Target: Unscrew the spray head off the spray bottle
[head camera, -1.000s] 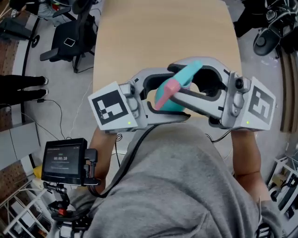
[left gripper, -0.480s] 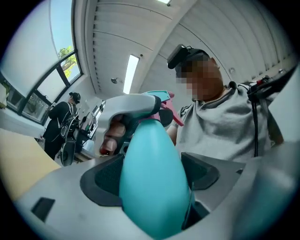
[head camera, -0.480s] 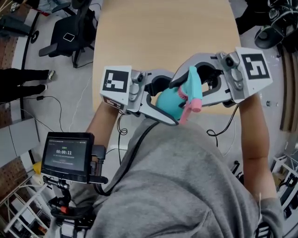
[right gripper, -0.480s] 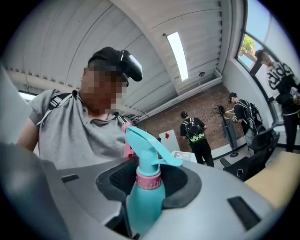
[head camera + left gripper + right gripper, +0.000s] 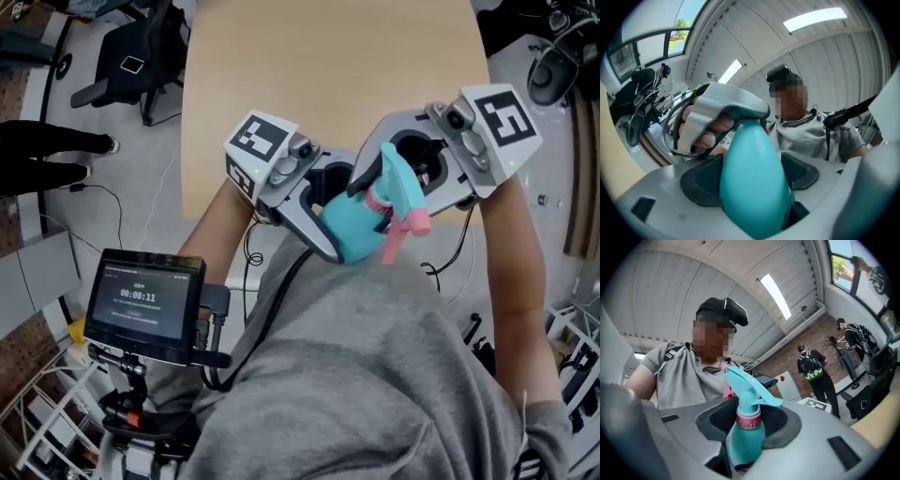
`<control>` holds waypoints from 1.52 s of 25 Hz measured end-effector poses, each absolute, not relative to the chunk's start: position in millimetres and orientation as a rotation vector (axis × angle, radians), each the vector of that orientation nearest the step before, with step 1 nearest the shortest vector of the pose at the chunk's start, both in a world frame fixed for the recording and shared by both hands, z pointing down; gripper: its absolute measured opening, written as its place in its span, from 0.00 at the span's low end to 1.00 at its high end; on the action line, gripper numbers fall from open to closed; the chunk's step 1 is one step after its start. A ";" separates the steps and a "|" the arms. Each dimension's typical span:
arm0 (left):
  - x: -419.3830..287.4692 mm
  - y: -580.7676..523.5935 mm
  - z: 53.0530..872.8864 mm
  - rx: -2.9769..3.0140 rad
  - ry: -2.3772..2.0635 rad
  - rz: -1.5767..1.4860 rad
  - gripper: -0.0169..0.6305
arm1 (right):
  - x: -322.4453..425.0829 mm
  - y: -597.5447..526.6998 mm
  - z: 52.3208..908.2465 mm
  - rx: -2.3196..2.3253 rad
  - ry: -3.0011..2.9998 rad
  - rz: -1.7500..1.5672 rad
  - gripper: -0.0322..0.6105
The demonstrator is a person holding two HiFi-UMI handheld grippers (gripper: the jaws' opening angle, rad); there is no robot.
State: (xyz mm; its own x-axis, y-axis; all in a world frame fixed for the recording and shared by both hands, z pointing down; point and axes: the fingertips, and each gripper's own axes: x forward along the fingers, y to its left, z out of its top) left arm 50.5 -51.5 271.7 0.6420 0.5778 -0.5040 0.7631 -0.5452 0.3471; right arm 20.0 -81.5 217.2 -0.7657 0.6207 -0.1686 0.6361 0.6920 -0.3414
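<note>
Grey plastic jaws of the left hand-held gripper (image 5: 323,220) (image 5: 750,176) are pinched on the rounded body of the teal plastic spray bottle (image 5: 345,232) (image 5: 751,192), a dark pad pressed to each side of it. The right hand-held gripper (image 5: 386,183) (image 5: 747,423) faces it from the other side, its pads closed on the pink collar at the base of the spray head (image 5: 398,199) (image 5: 746,392), whose teal nozzle and pink trigger jut towards the person's grey sweatshirt (image 5: 375,375). The bottle lies tilted in the air between the two, just off the near edge of the pale wooden desk (image 5: 328,75), over the person's chest rather than over the wood. Beyond the grippers the desk top runs away as one broad plain surface. Past its left edge lies grey floor with a trailing cable, a black office chair (image 5: 131,70) and a standing person's dark legs (image 5: 47,155); a small mounted screen (image 5: 142,305) sits close by the left forearm. Dark equipment crowds the floor by the desk's right edge.
</note>
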 end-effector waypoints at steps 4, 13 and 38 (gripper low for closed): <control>51.8 -59.7 255.3 2.246 1.087 -0.494 0.62 | 22.1 -94.4 199.5 1.119 2.720 -0.644 0.28; 73.2 -159.7 299.5 2.827 -0.196 -0.191 0.62 | 35.6 -182.0 237.4 -0.357 3.097 -0.267 0.44; 73.5 -148.7 322.5 3.033 -0.384 -0.127 0.62 | 53.9 -153.4 276.1 -0.621 3.081 -0.439 0.26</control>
State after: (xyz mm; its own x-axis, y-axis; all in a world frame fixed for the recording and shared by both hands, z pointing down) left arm 73.5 -148.7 322.5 0.9652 -0.2515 -0.0716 -0.2447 -0.9653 0.0913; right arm 53.9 -153.4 276.1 -0.9229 -0.3755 0.0852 -0.3844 0.8852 -0.2622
